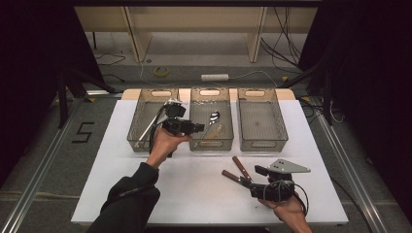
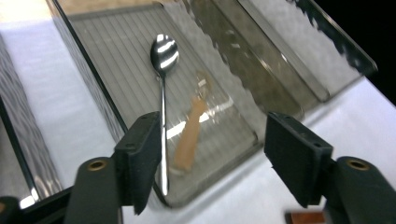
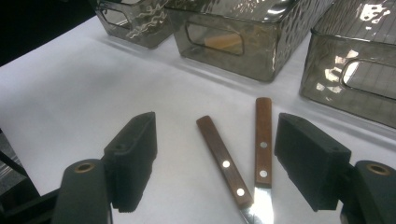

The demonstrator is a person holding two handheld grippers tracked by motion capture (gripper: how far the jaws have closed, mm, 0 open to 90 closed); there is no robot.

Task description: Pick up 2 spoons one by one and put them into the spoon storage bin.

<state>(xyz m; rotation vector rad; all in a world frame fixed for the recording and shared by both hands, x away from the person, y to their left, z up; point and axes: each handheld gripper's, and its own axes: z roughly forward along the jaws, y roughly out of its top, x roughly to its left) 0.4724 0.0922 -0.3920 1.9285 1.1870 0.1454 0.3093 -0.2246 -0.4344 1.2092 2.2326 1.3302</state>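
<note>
Two knives with brown wooden handles lie on the white table [image 1: 121, 194], side by side and almost touching. We see one knife [image 3: 222, 161] on the left and the other knife [image 3: 263, 140] just beside it, handles pointing toward the bins. They rest right in front of our right tongs [image 3: 215, 161], whose two black pads [image 3: 133, 158] stand wide apart with nothing between them.

Our job looks like sorting: spoons and such go in the bins. The middle bin [image 1: 197, 127] already holds a shiny spoon [image 2: 163, 93] and a thing with a light wooden handle [image 2: 189, 140], too blurry to name. The left bin [image 1: 138, 121] has something long and silver in it. The right bin [image 1: 279, 121] looks bare.

Our left tongs [image 2: 212, 163] hang above the front of the middle bin. They are let go too, and hold nothing.

So we think the next step is to pick up one knife with the right tongs. To do it well, we pick just one knife, not both. We turn the tongs so the pads sit on each side of one handle. We go low, close to the table, and squeeze the wood, not the sharp part. The knives lie so close that the other one may get bumped, so we go slowly.
</note>
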